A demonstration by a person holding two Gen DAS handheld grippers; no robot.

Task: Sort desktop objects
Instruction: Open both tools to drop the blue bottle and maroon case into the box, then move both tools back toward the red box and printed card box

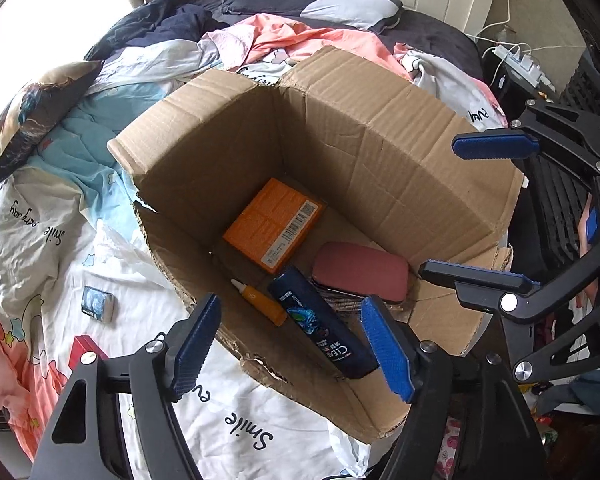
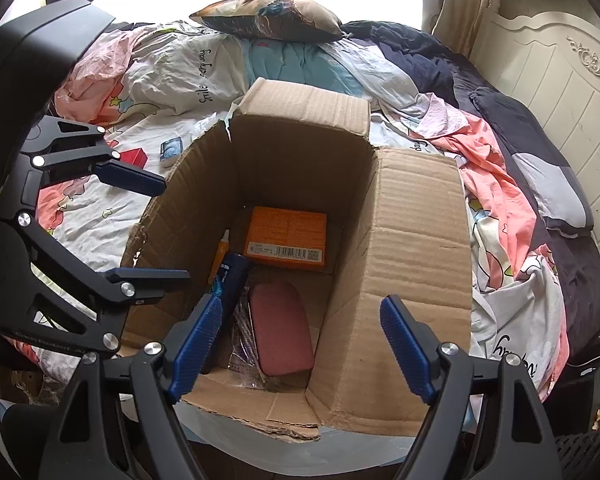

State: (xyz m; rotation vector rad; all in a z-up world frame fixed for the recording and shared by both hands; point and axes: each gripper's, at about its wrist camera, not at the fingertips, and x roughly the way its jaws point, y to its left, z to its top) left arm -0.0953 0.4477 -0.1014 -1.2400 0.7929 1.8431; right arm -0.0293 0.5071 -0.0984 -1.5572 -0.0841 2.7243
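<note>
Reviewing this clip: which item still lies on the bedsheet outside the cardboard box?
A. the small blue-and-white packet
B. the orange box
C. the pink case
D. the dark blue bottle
A: the small blue-and-white packet lies on the bedsheet left of the cardboard box, while the orange box, dark blue bottle and pink case all rest inside it.

One cardboard box [image 1: 380, 152] holding four items: one orange carton [image 1: 274, 224], one dark bottle [image 1: 324, 324], one pink case [image 1: 360, 272], one orange tube [image 1: 260, 300]. Two small boxes on the bed: one blue [image 1: 98, 304], one red [image 1: 86, 354].
</note>
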